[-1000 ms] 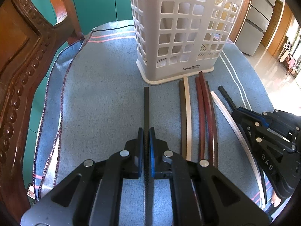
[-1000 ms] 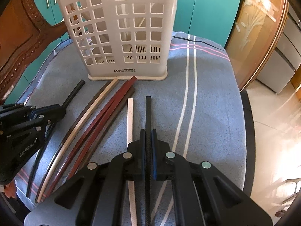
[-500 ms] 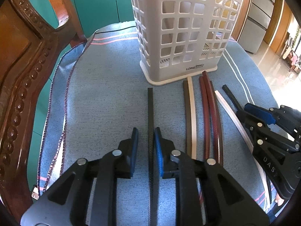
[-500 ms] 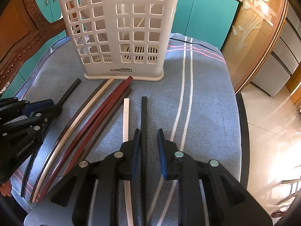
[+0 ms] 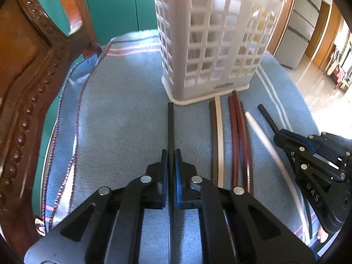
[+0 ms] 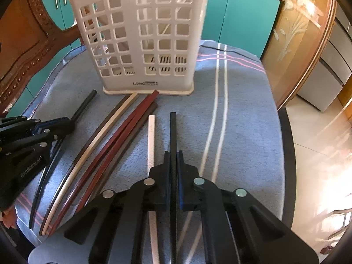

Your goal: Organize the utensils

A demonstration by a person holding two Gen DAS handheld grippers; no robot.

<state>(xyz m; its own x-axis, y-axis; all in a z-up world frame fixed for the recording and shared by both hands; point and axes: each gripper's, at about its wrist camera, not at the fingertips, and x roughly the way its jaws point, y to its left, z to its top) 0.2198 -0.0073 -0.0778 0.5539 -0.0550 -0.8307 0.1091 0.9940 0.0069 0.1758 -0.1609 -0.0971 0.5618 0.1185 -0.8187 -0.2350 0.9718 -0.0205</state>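
L gripper (image 5: 170,154) & R gripper (image 6: 173,155) each pinch a thin black woven-texture stick (image 5: 170,127), w/ slotted plastic basket (image 5: 211,44) ahead.

The tabletop (image 5: 123,118) is viewed low and close from each gripper, facing the far white basket (image 5: 211,50). The basket (image 6: 143,39) and the row of chopsticks (image 6: 105,151) are shared.

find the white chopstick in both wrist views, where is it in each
Left wrist view: the white chopstick runs diagonally at right, between the reddish-brown chopsticks and the right gripper.
Right wrist view: the white chopstick lies near centre, just left of the black chopstick held in the right gripper.
Shared landmark: the white utensil basket.
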